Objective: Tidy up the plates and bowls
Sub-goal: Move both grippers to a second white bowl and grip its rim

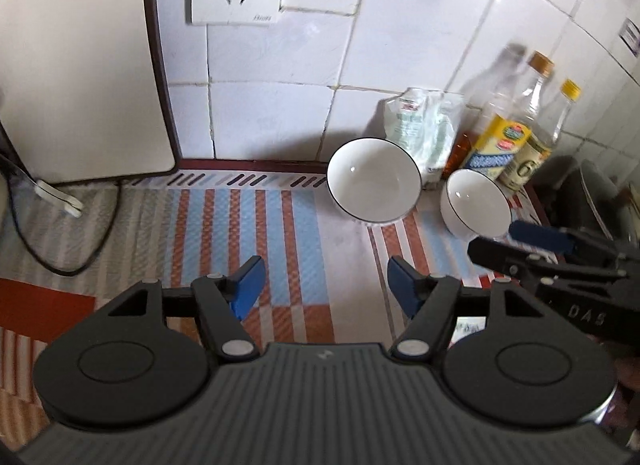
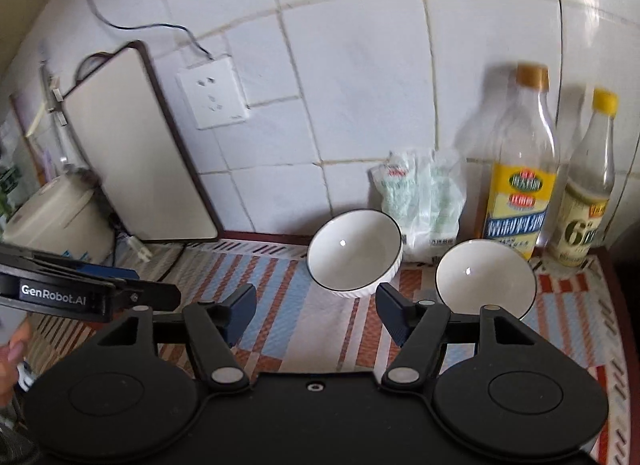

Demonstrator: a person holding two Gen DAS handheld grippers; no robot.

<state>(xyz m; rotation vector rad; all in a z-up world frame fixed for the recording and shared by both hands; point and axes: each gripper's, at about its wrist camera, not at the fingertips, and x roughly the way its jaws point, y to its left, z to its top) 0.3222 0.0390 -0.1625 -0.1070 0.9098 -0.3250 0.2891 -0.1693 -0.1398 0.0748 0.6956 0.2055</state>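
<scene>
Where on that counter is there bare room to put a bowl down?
The striped mat lies bare between the leaning board and the left bowl, in front of both grippers. It is crowded at the right: the right bowl, a bag and bottles stand close together by the wall.

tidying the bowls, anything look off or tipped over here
The left bowl sits tilted on its side, its opening facing the cameras, not flat on the striped mat. The right bowl also leans. Nothing spilled or broken.
</scene>
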